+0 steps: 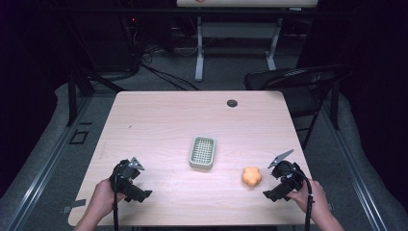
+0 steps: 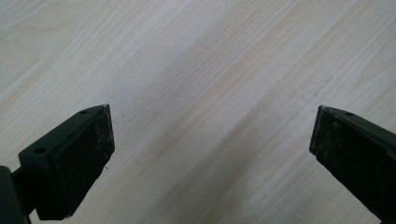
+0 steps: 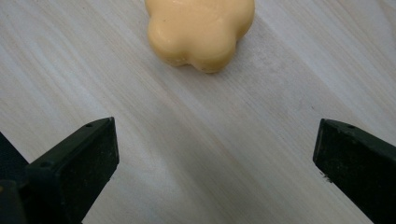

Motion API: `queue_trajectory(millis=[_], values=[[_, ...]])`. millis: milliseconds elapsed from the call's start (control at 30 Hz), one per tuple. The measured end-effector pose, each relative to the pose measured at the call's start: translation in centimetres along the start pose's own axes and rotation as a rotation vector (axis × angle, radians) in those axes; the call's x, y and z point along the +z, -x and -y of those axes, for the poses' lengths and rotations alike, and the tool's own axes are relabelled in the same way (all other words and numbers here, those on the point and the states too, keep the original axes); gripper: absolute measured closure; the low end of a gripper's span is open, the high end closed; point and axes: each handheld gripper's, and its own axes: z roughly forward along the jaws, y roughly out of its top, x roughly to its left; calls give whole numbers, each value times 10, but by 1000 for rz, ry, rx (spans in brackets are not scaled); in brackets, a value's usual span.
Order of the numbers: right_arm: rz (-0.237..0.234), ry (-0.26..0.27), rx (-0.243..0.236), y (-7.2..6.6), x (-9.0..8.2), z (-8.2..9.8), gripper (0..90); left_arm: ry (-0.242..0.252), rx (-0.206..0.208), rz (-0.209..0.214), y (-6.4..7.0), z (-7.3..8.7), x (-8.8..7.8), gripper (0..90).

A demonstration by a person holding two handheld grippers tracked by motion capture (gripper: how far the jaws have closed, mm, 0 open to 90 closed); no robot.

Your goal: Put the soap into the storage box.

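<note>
**Pale wood table in a dark room, both grippers wide and empty**

We take the small green tray (image 1: 202, 152) as our landmark; it sits near the middle of the table (image 1: 159, 115). The table top is light wood with a fine grain, and in the left gripper view we see this grain running diagonally under the jaws, with nothing else on it. Far behind the tray, near the back edge, there is a round dark cable hole (image 1: 232, 103).

To the right of the tray and a little nearer to us lies an orange flower-shaped soap (image 1: 251, 176), apart from the tray. In the right gripper view this soap (image 3: 201, 32) looks pale yellow-orange and it rests on the wood ahead of the jaws, not between them.

The left gripper (image 1: 136, 165) is to the left of the tray and nearer to us, held by the left hand (image 1: 102, 197). Its jaws stand wide apart over bare wood. The right gripper (image 1: 281, 159) is beyond the soap from the tray, held by the right hand (image 1: 309, 195); its jaws are also wide apart and hold nothing.

Around the table the room is dark. Behind and right of the tray stands a black folding chair (image 1: 298, 82). Farther back we see a grey floor (image 1: 231, 67), loose cables (image 1: 159, 72) and the white legs of another table (image 1: 199, 48).
</note>
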Motion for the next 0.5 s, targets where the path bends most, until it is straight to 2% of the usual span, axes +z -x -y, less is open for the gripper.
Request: queue_trajectory(millis=[67, 500], values=[[7, -25, -21, 1, -2, -1, 0, 1, 2, 0, 0, 0, 0, 2], [-14, -8, -27, -3, -2, -5, 0, 2, -1, -5, 0, 1, -1, 2]])
